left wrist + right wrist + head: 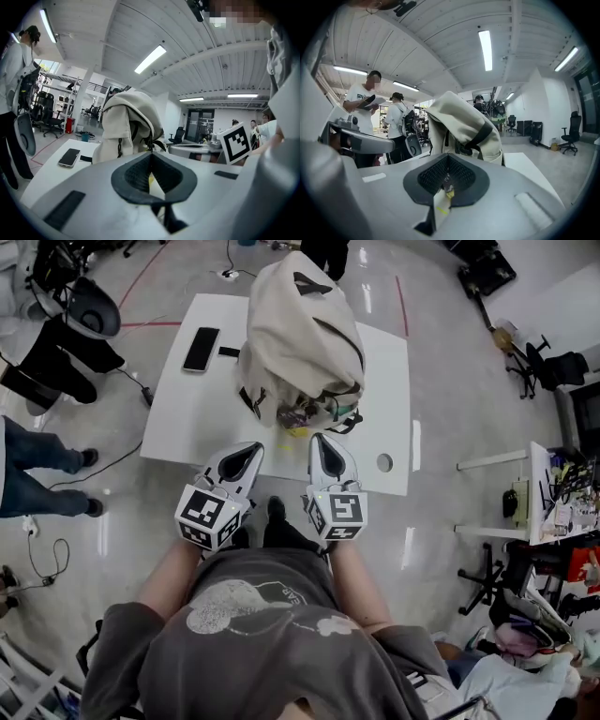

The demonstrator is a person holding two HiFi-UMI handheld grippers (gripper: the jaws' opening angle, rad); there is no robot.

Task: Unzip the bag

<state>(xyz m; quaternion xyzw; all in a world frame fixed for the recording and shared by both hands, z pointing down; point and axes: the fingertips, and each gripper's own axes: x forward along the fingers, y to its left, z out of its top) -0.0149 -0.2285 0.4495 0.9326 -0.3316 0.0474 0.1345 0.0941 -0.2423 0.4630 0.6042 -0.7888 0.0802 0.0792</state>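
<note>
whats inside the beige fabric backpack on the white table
At the near end of the beige fabric backpack, a jumble of patterned, green and yellow items shows, too small to identify. The fabric covers everything deeper in.

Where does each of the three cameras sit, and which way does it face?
Head view: on the person's head, facing steeply down; table, backpack, left gripper, right gripper, forearms, shirt.
Left gripper view: on that gripper, along its shut jaws towards backpack and phone.
Right gripper view: likewise, along shut jaws towards the backpack.
All three share the backpack.
</note>
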